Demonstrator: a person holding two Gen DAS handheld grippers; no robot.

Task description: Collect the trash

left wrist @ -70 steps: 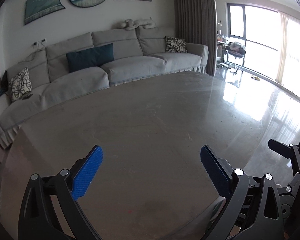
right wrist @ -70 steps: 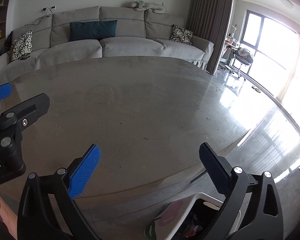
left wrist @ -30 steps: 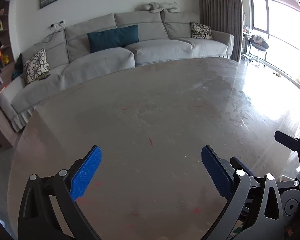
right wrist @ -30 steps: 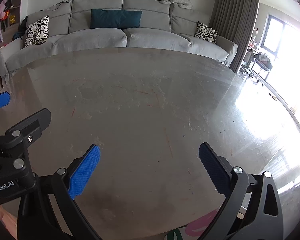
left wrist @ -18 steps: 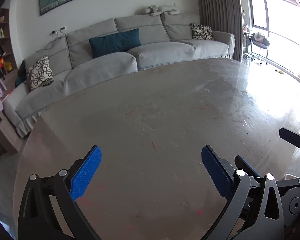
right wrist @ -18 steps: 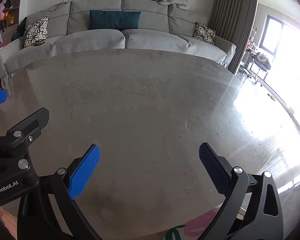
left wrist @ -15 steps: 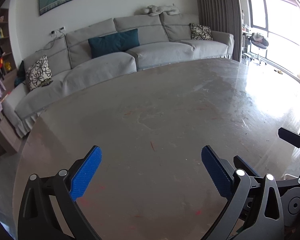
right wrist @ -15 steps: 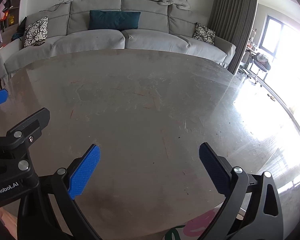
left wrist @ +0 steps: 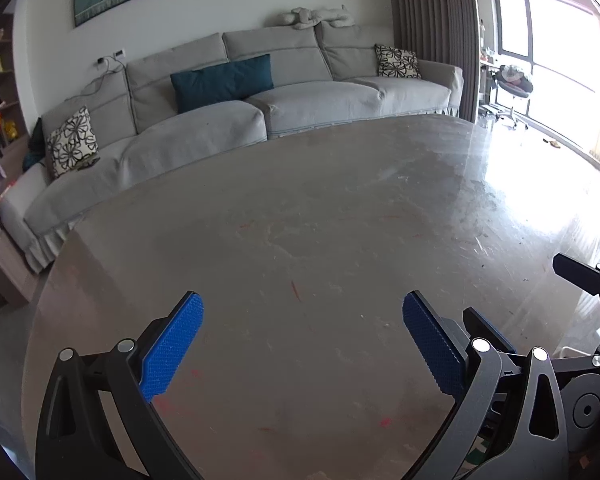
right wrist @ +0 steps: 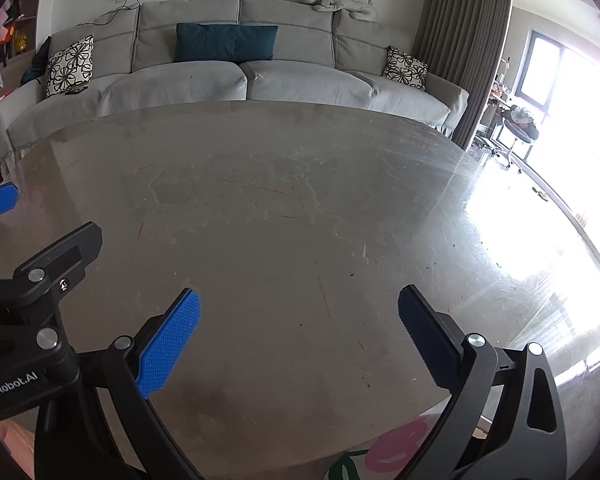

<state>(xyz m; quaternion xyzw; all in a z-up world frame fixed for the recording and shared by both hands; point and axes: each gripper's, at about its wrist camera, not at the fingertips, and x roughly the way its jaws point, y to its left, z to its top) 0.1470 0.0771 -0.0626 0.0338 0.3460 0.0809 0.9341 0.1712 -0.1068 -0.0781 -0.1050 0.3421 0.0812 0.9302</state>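
Observation:
My left gripper (left wrist: 301,305) is open over a grey round table (left wrist: 340,216), with nothing between its blue pads. My right gripper (right wrist: 298,298) is open too, above the same table (right wrist: 300,200), and holds nothing. Each gripper shows at the edge of the other's view: the right one's body (left wrist: 588,320) at the right, the left one's body (right wrist: 40,280) at the left. No loose trash shows on the tabletop, only scratches and small red marks. Below the table's near edge lies something white with a pink and green print (right wrist: 396,448).
A long grey sofa (left wrist: 280,96) with a teal cushion (left wrist: 222,80) and patterned pillows stands behind the table. Dark curtains (right wrist: 460,40) and a bright window (left wrist: 548,32) are at the right, with glare on the table's right side.
Both grippers stay open and hold nothing. Since 2.3 s ago both have moved further in over the table; in the last half second the views have barely shifted.

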